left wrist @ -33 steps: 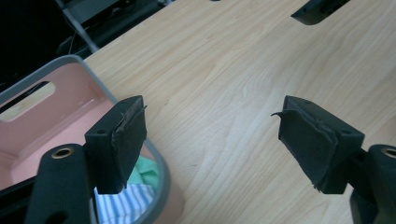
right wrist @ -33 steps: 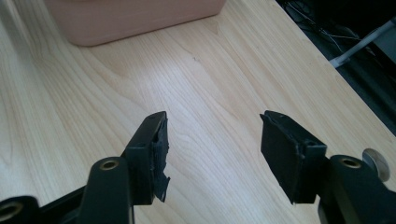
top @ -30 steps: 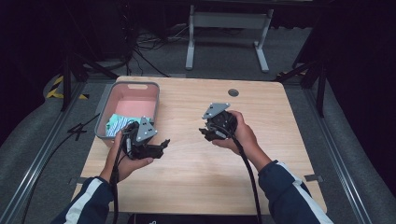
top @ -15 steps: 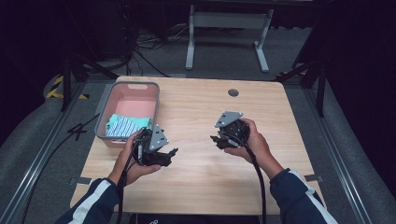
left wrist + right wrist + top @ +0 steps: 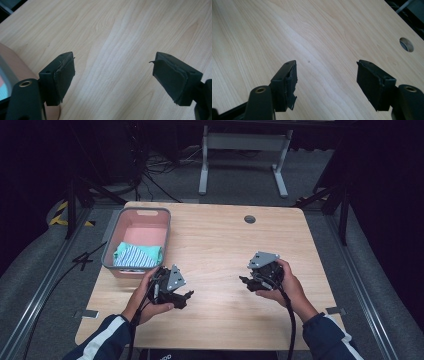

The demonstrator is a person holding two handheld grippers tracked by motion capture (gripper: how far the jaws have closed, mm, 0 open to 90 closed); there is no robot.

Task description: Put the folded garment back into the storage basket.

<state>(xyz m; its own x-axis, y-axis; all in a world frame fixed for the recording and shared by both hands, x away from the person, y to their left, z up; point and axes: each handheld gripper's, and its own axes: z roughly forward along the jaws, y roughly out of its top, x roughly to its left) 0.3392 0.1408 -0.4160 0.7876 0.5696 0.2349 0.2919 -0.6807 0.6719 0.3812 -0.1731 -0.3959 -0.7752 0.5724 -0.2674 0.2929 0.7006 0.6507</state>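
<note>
Drawing the left claw [image 5: 187,295] back toward the near edge of the counter [image 5: 215,250], away from the pink basket [image 5: 111,240] it was hovering beside a second ago. Bringing the right claw [image 5: 243,281] back and down too, out from the middle of the counter to its near right part. Keeping the two well apart, each pointing in toward the other across bare wood.

Holding nothing in either one. Showing the left claw [image 5: 112,77] spread wide in the left gripper view, with only wood grain between the jaws. Showing the right claw [image 5: 327,85] spread wide as well in the right gripper view, again over bare wood, with the round cable hole [image 5: 406,44] far off toward the back.

Leaving the striped cloth [image 5: 137,255] folded in the near end of the basket, touching the near wall, with the pink floor behind it uncovered.

Reading this, as a judgement, as the close of the putting-away: cloth in, both claws released and retreating. Probably needing nothing further than resting the hands, unless more items are to follow.
</note>
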